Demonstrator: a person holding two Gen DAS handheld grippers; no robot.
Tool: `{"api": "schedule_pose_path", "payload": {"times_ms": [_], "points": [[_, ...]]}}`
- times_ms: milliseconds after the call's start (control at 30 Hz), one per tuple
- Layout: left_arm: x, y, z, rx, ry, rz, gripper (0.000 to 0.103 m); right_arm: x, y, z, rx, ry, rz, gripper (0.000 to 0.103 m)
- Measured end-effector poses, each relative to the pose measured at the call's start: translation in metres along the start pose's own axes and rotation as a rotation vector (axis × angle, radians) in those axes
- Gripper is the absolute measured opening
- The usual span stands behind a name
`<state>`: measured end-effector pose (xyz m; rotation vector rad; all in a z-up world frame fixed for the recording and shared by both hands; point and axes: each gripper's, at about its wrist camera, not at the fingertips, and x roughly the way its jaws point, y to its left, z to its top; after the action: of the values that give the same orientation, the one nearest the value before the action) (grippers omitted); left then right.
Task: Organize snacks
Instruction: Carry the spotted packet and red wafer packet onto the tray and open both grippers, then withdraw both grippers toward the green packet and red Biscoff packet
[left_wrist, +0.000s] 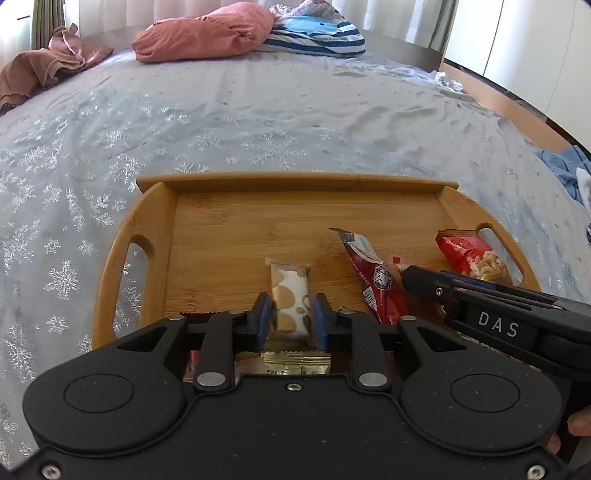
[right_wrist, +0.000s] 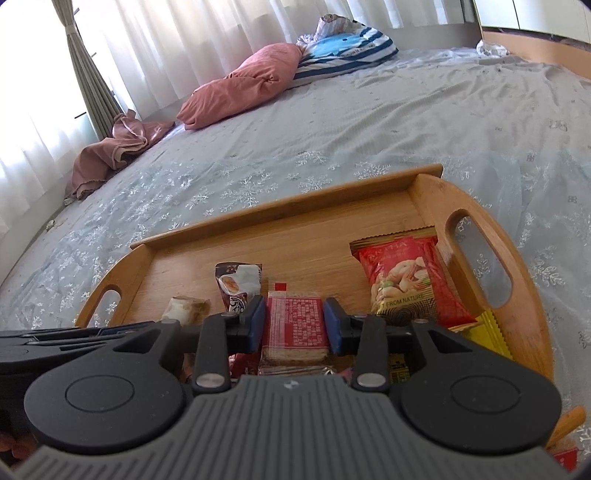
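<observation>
**Snacks Gather on a Bamboo Tray**

On a bed with a snowflake-print cover, my left gripper (left_wrist: 290, 317) stands slightly open astride a white-and-tan nougat bar (left_wrist: 289, 295) lying on the bamboo tray (left_wrist: 295, 182); I cannot tell whether its pads touch the wrapper. My right gripper (right_wrist: 294, 325) brackets a red cracker packet (right_wrist: 295, 323), jaws partly open with slim gaps either side. A red nut packet (right_wrist: 402, 277) lies by the tray's right handle.
</observation>
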<state>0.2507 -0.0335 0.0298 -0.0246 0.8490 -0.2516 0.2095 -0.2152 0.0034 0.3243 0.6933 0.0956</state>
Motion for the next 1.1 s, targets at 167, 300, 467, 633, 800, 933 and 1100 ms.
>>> {"api": "schedule_pose_path", "payload": {"times_ms": [167, 300, 467, 633, 800, 933, 1100], "points": [[-0.015, -0.002, -0.002, 0.003, -0.042, 0.008, 0.05, -0.012, 0.002, 0.001, -0.014, -0.029, 0.012, 0.061], [-0.032, -0.004, -0.003, 0.004, -0.091, 0.016, 0.074, -0.026, 0.002, 0.002, -0.02, -0.058, 0.031, 0.064], [-0.055, 0.0, -0.009, -0.027, -0.144, -0.008, 0.091, -0.045, 0.001, 0.0, -0.05, -0.104, 0.027, 0.072], [-0.075, -0.001, -0.019, -0.022, -0.168, -0.006, 0.094, -0.066, -0.002, -0.005, -0.094, -0.147, 0.007, 0.076], [-0.095, -0.011, -0.036, 0.012, -0.193, -0.01, 0.098, -0.092, -0.005, -0.014, -0.142, -0.206, -0.023, 0.085], [-0.103, -0.019, -0.049, 0.018, -0.185, -0.027, 0.099, -0.11, -0.009, -0.022, -0.175, -0.236, -0.052, 0.09], [-0.105, -0.027, -0.065, 0.023, -0.162, -0.031, 0.099, -0.127, -0.016, -0.035, -0.194, -0.254, -0.078, 0.093]]}}
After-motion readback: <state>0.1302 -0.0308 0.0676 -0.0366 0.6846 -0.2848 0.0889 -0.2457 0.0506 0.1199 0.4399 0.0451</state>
